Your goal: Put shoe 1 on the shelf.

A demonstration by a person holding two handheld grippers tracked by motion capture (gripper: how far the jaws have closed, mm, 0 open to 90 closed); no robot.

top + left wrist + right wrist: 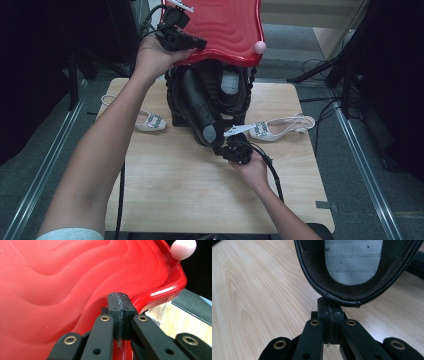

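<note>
The lower half of the light wooden counter [200, 190] lies bare in the high view. At upper centre, the glossy red wavy lid [225, 25] overhangs the dark woven basket [175, 100] and the black leather shoe [197, 107]. 2 white buckled slingback shoes [147, 120] [280, 127] flank the basket left and right.

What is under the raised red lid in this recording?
Under the red lid, which the left gripper pinches at its edge, sits a dark basket holding a black shoe and a second shoe's grey insole. The basket's rear is hidden.
</note>
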